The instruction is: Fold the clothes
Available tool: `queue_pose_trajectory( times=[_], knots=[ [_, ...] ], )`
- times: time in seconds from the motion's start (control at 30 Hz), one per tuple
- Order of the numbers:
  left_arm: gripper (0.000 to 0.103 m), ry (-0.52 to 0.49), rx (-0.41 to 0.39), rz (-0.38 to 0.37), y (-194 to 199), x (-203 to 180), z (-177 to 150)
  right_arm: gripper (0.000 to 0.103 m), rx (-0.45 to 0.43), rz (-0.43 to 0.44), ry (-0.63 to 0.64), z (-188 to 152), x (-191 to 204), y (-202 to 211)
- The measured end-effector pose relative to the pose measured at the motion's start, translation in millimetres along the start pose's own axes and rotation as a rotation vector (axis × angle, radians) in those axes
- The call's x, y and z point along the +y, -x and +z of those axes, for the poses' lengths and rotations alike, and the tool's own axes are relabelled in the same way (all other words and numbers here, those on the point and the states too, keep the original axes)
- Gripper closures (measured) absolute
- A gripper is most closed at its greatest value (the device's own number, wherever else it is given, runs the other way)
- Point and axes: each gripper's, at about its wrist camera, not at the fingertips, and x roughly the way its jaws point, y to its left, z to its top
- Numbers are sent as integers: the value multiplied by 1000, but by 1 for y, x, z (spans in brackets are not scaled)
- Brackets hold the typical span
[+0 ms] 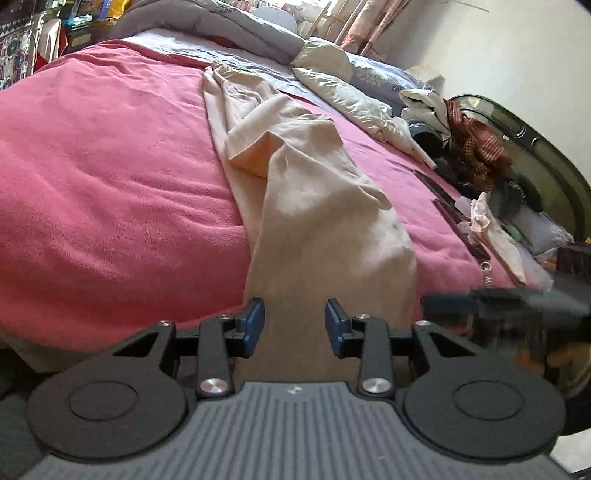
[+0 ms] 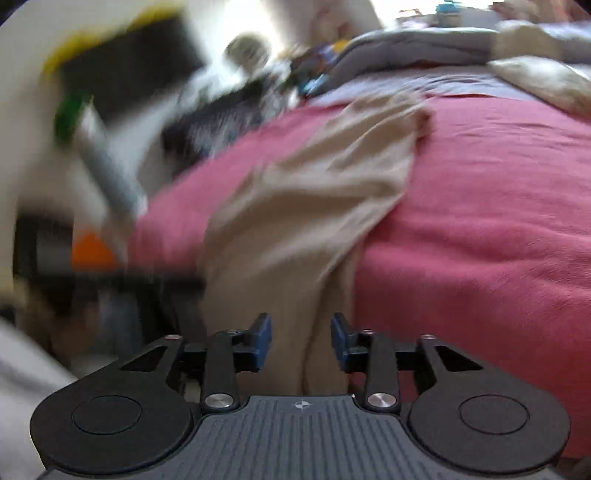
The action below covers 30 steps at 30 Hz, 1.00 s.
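Note:
A long beige garment (image 1: 314, 192) lies crumpled along the pink blanket (image 1: 110, 166), its near end hanging over the bed's edge. My left gripper (image 1: 295, 325) hovers over that near end. Its blue pads (image 1: 255, 325) stand apart and the cloth shows in the gap without touching them. The right wrist view is blurred. It shows the same beige garment (image 2: 306, 192) running from the pink blanket (image 2: 480, 221) down to my right gripper (image 2: 301, 341). That gripper's jaws are apart, with a fold of the cloth between the pads (image 2: 263, 341), which do not press on it.
A grey duvet (image 1: 236, 29) and cream pillows (image 1: 340, 85) lie at the far end of the bed. Loose clothes and clutter (image 1: 480, 155) are heaped along the right side by a dark headboard (image 1: 554, 158). A blurred dark shape (image 1: 498, 306) crosses the lower right. Blurred furniture (image 2: 129, 74) stands left of the bed.

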Motion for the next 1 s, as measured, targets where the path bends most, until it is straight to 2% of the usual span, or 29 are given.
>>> queue_pose_trajectory(
  times=[0.07, 0.17, 0.3, 0.37, 0.53, 0.6, 0.63, 0.67, 0.7, 0.77, 0.87, 0.93, 1.0],
  knots=[
    [61, -11, -5, 10, 2, -3, 0, 60, 21, -17, 22, -4, 5, -13],
    [57, -19, -25, 19, 8, -3, 1, 57, 6, -5, 23, -2, 7, -28],
    [56, 21, -19, 63, 6, 5, 0, 59, -1, 84, 33, 0, 5, -29],
    [56, 39, -17, 66, 5, 9, -1, 61, -34, 142, -13, 5, -2, -19],
    [56, 47, 2, 77, -1, 12, -4, 61, -89, 165, -150, 17, -30, -21],
    [56, 43, 13, 86, -3, 11, -5, 68, -80, 232, -189, 21, -32, -28],
    [56, 39, 17, 91, -3, 10, -5, 83, -70, 271, -196, 22, -30, -29],
    [56, 35, 20, 97, -2, 10, -6, 87, -62, 304, -189, 23, -27, -28],
    [56, 33, 23, 101, -2, 10, -7, 88, -53, 311, -169, 23, -24, -25],
    [56, 41, 28, 106, -1, 13, -9, 89, -30, 294, -124, 23, -22, -18],
    [56, 56, 27, 111, -1, 15, -11, 89, 20, 217, -115, 19, -29, -22],
    [56, 60, 22, 109, 0, 15, -11, 83, 41, 219, -144, 17, -34, -31],
    [55, 47, 21, 104, 1, 14, -10, 74, 58, 242, -145, 15, -32, -40]
  ],
)
